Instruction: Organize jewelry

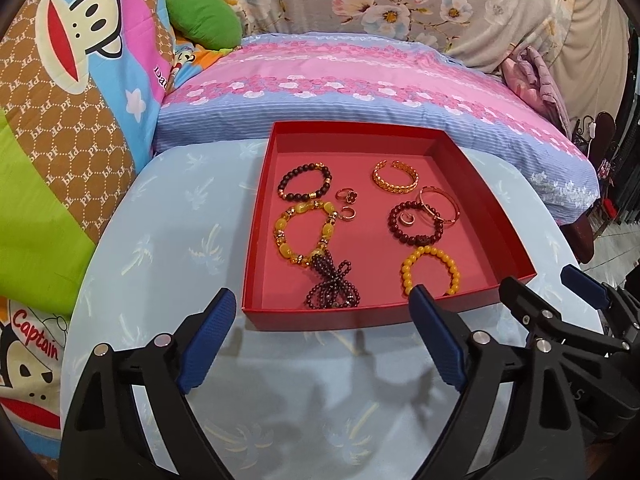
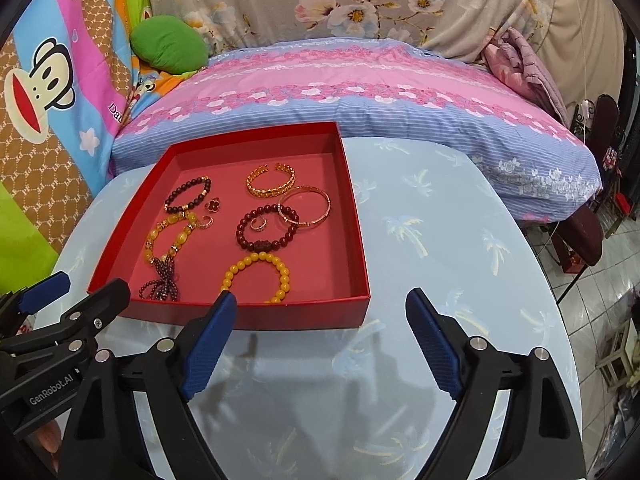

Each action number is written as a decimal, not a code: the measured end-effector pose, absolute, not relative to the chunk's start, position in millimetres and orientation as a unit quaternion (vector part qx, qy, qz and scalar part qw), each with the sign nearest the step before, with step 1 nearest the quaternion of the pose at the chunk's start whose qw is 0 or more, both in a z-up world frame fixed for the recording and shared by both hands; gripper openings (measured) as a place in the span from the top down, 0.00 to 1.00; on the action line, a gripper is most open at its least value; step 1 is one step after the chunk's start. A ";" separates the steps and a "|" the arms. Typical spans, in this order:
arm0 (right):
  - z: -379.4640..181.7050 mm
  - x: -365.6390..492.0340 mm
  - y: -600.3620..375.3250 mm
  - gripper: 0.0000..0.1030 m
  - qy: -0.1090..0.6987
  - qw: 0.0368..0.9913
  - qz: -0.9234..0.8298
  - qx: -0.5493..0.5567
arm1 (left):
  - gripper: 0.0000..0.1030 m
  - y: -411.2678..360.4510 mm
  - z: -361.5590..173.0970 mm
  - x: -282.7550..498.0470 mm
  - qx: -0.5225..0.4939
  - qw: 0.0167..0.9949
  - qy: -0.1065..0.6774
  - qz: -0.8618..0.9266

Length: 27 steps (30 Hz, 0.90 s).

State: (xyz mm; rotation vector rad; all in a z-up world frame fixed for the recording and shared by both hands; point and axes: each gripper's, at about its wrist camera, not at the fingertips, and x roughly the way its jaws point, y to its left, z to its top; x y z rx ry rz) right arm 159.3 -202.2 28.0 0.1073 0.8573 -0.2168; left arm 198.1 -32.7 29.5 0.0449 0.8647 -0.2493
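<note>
Nearest the lenses, both grippers hang over bare counter (image 2: 460, 216), short of the tray. Left gripper (image 1: 324, 340): fingers (image 1: 208, 344) spread wide, nothing between them. Right gripper (image 2: 324, 340): same, fingers (image 2: 434, 350) released and empty. No jewelry is held by either.

Just beyond the fingertips: red tray (image 1: 320, 318), near wall facing both grippers, all jewelry inside on its floor. The tray lies ahead of the fingers and slightly lower, so any pick means going forward over the near wall, then down.

Near row, left wrist view: dark bead strand (image 1: 332, 286) bunched in a bow, close to the near wall, roughly centred ahead of the left fingers. Yellow bead bracelet (image 1: 430, 270) lies ahead of the left gripper's right finger; in the right wrist view (image 2: 256, 276) it sits just past the right gripper's left finger. Judgement: strand is the left hand's, yellow bracelet reachable by either, slightly nearer the right.

Middle row: amber bracelet (image 1: 304, 236) touching the strand's top; dark red bracelet (image 1: 416, 224) with a small ring (image 1: 408, 219) inside its loop. Two more rings (image 1: 346, 204) lie between the rows.

Far row: brown bead bracelet (image 1: 306, 182), gold cuff (image 1: 396, 176), thin bangle (image 1: 440, 204) overlapping the dark red bracelet.

View difference: the right wrist view shows the tray's right wall and the open counter to its right, a likely sorting space; the left wrist view crowds that side with the right gripper, but shows the strand's loops and the tray's left wall more squarely.

Beyond the counter: a bed (image 1: 360, 80) with flowered cover.
</note>
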 end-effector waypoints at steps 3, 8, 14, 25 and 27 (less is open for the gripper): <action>25.8 159.1 -200.3 0.19 0.421 0.900 -0.103 0.050 | 0.18 -31.6 29.1 196.7 0.022 0.901 0.418 -0.118; 23.2 156.4 -198.8 0.18 0.425 0.898 -0.102 0.049 | 0.18 -30.8 28.9 196.0 0.022 0.901 0.417 -0.118; 22.1 154.1 -199.3 0.15 0.422 0.899 -0.104 0.049 | 0.18 -30.2 28.9 195.6 0.021 0.901 0.417 -0.118; 20.7 150.9 -199.4 0.12 0.419 0.899 -0.115 0.047 | 0.17 -25.3 27.6 190.6 0.018 0.902 0.417 -0.113; 20.6 150.4 -200.0 0.12 0.418 0.900 -0.116 0.048 | 0.14 -26.0 27.5 190.9 0.018 0.902 0.417 -0.111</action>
